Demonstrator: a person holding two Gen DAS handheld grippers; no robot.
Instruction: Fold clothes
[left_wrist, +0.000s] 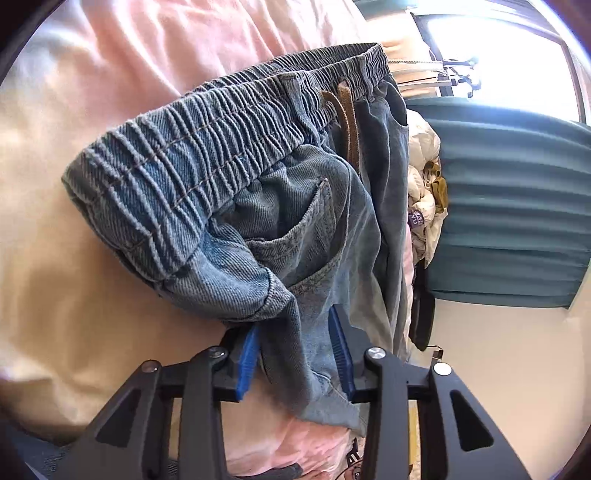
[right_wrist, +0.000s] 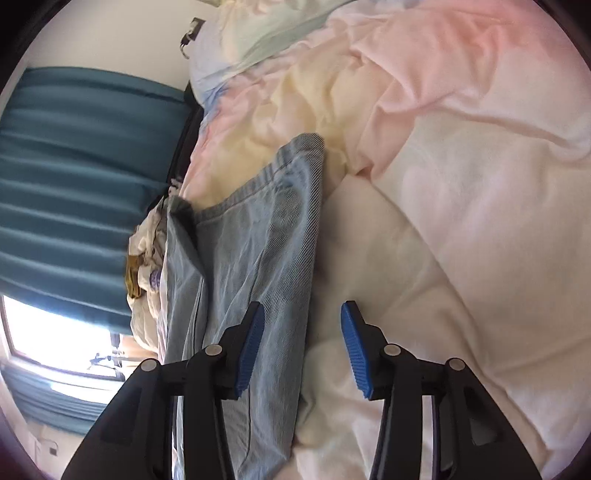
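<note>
Blue ribbed pads of the left gripper (left_wrist: 299, 354) stand on either side of a hanging fold of the faded blue denim trousers with an elastic waistband (left_wrist: 229, 192). Cloth lies between the pads, but a gap shows at the left pad (left_wrist: 248, 356), so the jaws are apart and not clamped. Waistband and brown drawstring (left_wrist: 347, 122) lie bunched on the pale pink and cream bedspread (left_wrist: 74, 258), ahead of this gripper.

The right gripper (right_wrist: 303, 347) hovers over the trouser leg (right_wrist: 258, 229), jaws apart and holding nothing. Its left pad (right_wrist: 251, 350) sits above the denim; its right pad (right_wrist: 354, 354) is over the bedspread (right_wrist: 461, 221). The leg hem (right_wrist: 295, 155) lies flat further up the bed.

Procedure, as judged:
- Close the left gripper fully on the fold before lifting; a partial grip will likely slip.
- Set the right gripper on the leg's edge, taking denim only, not the bedspread.
- Keep both grips taut and level so the fold lands without creases.
- Keep clear of the crumpled white clothing (right_wrist: 147, 236) at the bed's edge.
</note>
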